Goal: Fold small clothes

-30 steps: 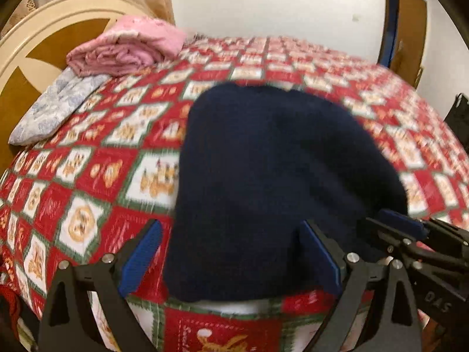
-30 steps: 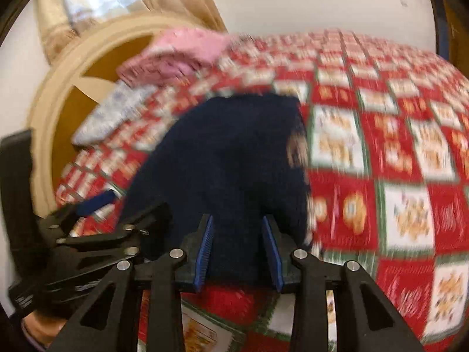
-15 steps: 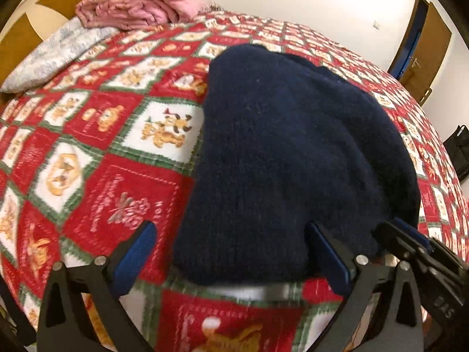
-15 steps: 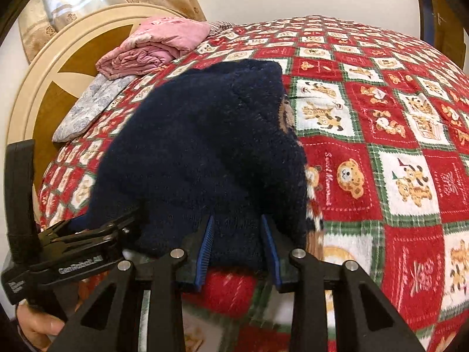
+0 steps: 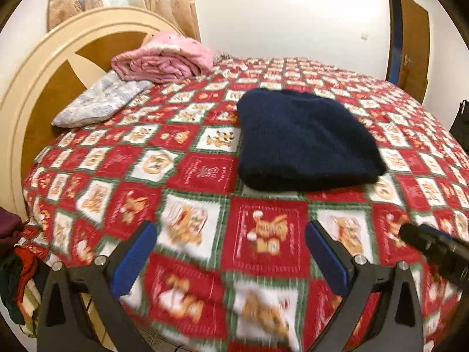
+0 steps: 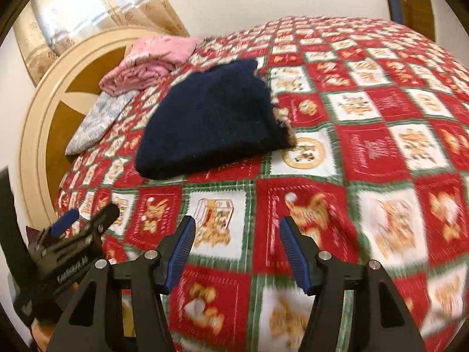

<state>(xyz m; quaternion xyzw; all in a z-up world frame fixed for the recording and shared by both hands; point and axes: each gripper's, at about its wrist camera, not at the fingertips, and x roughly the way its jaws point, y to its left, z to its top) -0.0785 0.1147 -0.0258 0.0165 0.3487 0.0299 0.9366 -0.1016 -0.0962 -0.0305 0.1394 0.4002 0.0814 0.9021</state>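
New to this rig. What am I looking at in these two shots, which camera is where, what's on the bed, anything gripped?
No robot arm here: a person carries a two-finger gripper in each hand, each with a fisheye camera looking along its fingers. One picture is from the left gripper, the other from the right gripper; each also catches the other tool at its edge. On the patterned bedspread lies a folded navy knit garment. By the headboard are a pink folded bundle and a pale pillow. Nothing is gripped: the left jaws stand wide open, the right jaws are opening, with only bedspread visible between them.
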